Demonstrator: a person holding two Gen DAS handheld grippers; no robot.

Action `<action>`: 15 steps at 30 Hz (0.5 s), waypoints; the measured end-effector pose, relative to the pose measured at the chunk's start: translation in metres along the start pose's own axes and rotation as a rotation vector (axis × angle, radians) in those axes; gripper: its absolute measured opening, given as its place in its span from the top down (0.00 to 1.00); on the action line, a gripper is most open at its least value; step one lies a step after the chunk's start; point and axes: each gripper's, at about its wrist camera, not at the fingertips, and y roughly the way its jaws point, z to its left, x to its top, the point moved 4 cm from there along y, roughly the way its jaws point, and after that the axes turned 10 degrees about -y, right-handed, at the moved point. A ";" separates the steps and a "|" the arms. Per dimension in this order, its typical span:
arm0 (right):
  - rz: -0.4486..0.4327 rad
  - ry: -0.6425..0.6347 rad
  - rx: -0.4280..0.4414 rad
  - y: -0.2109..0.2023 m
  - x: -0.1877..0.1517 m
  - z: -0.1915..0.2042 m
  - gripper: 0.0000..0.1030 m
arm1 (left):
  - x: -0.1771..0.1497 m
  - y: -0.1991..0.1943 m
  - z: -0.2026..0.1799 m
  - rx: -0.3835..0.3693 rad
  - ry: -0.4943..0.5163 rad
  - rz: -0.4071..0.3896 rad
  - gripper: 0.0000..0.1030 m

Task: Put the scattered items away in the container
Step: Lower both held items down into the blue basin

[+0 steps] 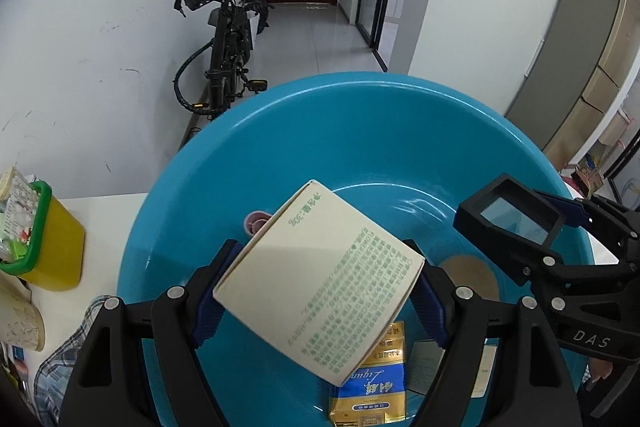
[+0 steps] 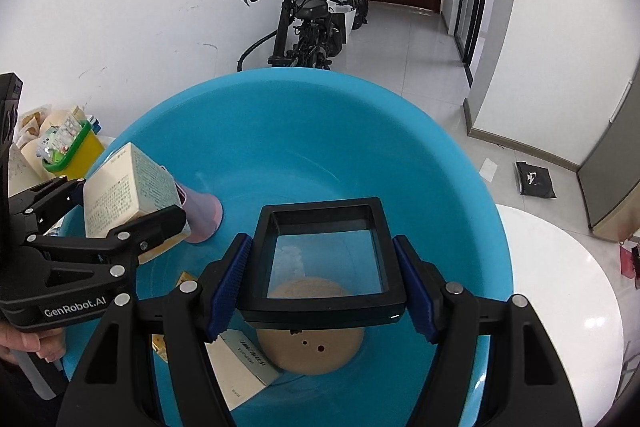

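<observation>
Our left tool [image 1: 316, 301] is clenched on a cream carton [image 1: 320, 283] with green print, held tilted, one corner low, above the blue basin [image 1: 360, 115]; the blue pads [image 1: 206, 311] bite only the carton's lower part, so most of the box stands free of them. Our right tool [image 2: 326, 285] is clamped on a black square frame [image 2: 326, 255] with a clear pane, held nearly level over the basin's middle; its pads grip the near end of the frame only.

Below both loads the basin already holds a pink cup [image 2: 202, 217] on its side, a round tan disc [image 2: 310, 345], a white booklet [image 2: 240, 367] and a blue-and-gold packet [image 1: 370, 399]; the basin sits on a white worktop [image 2: 560, 307], with a yellow bin [image 1: 56, 247] off to the left.

Risks, as we judge them: the carton, gripped skew, may pivot or slip as the tool opens and land on its corner, possibly knocking the cup; the frame, let go from this height, would fall onto the hard disc, and its pane could crack or the frame bounce; the two tools hang near each other over one basin, so a sideways drift could bump carton against frame. Lowering before release looks the safer course.
</observation>
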 end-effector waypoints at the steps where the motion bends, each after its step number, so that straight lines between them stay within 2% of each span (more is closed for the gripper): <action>1: -0.001 -0.002 0.000 0.000 0.000 0.000 0.33 | 0.000 0.000 -0.001 0.001 0.004 0.001 0.22; 8: -0.002 -0.004 -0.003 0.002 0.004 0.002 0.33 | -0.003 0.004 -0.003 -0.007 0.010 0.023 0.22; 12: 0.000 -0.001 -0.005 0.003 0.005 0.002 0.33 | -0.001 -0.001 -0.002 0.000 -0.001 -0.007 0.23; 15: 0.001 -0.001 -0.005 0.003 0.005 0.001 0.33 | -0.003 0.002 -0.004 0.003 0.012 0.008 0.23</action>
